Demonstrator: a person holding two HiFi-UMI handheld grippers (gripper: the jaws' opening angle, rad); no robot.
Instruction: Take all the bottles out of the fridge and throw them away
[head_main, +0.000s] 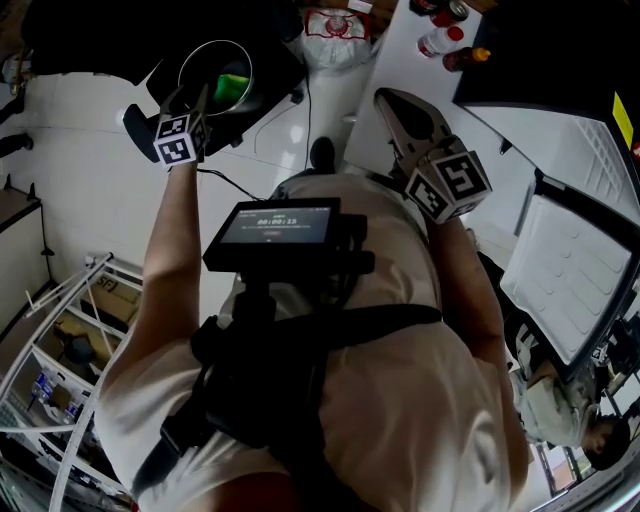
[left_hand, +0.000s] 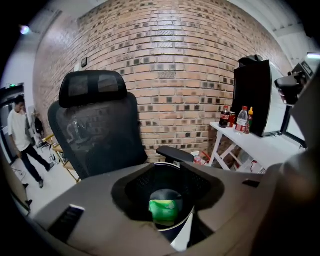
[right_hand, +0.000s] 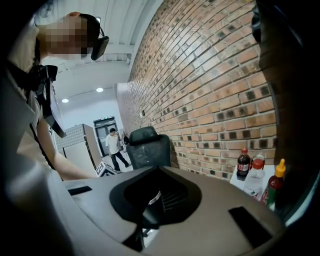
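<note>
Our left gripper (head_main: 192, 98) hangs open above the bin (head_main: 215, 42), green bottle (left_hand: 164, 211) lying inside; we should lift clear of its rim; right gripper (head_main: 392, 102) closed, empty

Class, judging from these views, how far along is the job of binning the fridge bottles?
Done: one green-labelled bottle lies in the round metal-rimmed bin. In hand: nothing. The left tongs stand open above that bin, and the right tongs are empty. Left: three capped bottles stand on the white table; the fridge's inside is not shown, so more may remain.
</note>
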